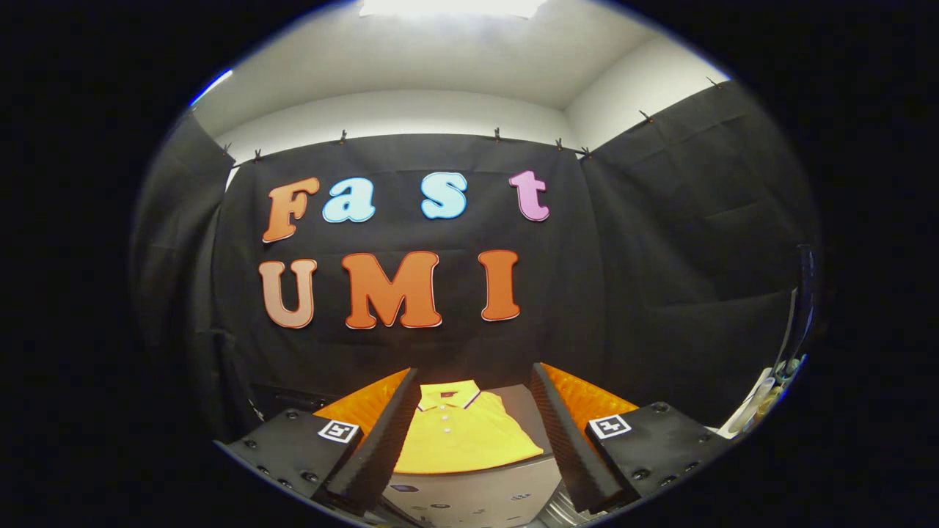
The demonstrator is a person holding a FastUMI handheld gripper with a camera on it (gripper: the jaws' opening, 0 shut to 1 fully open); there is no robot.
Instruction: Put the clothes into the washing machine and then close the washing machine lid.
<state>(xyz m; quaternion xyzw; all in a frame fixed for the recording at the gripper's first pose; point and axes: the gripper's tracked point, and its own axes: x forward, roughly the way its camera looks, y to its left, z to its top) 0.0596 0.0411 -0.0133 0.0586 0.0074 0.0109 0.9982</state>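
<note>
The tool (477,440) hangs released, fingers spread wide above the near edge of the bench (469,491), framing the folded yellow polo shirt (458,436) for a grab.

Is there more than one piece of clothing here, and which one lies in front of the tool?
Just one: the yellow short-sleeved polo shirt, lying flat on the grey surface ahead of the open tool, collar away from it.

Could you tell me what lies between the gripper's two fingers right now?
In the gripper view, the open gripper frames a yellow polo shirt lying flat on a grey surface just ahead; the fingers are not touching it.
</note>
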